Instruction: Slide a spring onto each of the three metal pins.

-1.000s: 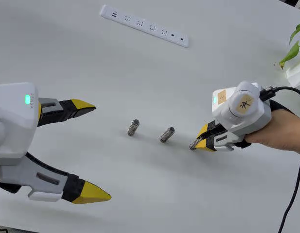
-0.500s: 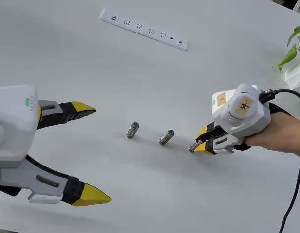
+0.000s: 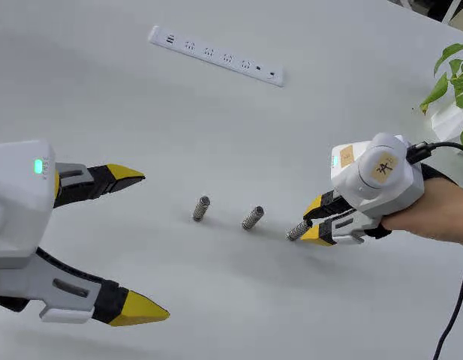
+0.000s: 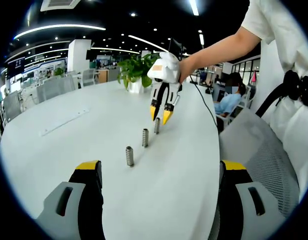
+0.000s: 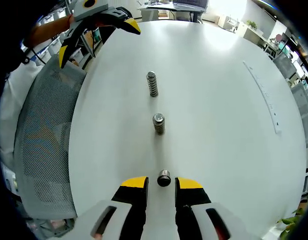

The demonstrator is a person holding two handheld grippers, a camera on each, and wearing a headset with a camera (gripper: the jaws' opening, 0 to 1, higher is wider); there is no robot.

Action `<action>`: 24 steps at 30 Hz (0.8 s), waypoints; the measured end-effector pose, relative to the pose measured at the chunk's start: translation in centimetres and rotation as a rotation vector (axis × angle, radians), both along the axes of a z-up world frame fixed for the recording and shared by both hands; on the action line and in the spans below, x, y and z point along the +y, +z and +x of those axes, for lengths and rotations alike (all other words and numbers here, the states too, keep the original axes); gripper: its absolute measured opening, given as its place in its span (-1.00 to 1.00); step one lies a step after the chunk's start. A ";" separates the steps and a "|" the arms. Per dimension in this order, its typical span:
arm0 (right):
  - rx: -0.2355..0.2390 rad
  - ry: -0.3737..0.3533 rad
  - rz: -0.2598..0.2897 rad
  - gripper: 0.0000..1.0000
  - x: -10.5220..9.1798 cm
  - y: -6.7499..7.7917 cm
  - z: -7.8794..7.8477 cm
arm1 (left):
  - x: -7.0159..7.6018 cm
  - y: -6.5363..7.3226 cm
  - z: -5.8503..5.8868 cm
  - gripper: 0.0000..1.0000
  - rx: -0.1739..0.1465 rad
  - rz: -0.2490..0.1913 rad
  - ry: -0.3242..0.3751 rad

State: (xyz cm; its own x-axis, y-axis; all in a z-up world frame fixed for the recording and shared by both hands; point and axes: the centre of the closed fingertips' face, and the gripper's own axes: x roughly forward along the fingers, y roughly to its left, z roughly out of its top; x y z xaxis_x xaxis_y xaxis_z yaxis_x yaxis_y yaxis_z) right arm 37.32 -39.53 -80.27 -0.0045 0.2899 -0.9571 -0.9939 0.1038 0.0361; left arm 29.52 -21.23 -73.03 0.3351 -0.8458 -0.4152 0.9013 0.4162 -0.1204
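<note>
Spring [image 5: 163,178] between right hand-held gripper [image 5: 161,184] tips

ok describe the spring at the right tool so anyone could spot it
On the white table, three springs stand in a row in front of the power strip. It is the end spring nearest the plant, between the right tool's yellow tips.

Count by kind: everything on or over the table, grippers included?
Springs: 3
Grippers: 2 (left gripper, right gripper)
Power strip: 1
Plant: 1
Total: 7
</note>
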 end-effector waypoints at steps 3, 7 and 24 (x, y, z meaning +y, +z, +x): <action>-0.006 -0.011 0.017 -0.62 0.0 0.5 0.0 | 0.0 0.2 0.0 0.94 -0.003 0.004 -0.001; -0.016 -0.025 0.037 -0.57 -0.3 1.4 -0.3 | -0.1 0.4 0.1 0.94 -0.008 0.010 -0.006; -0.069 -0.138 0.168 -0.22 -1.8 4.6 -2.6 | 0.1 0.9 0.2 0.98 -0.012 0.034 -0.020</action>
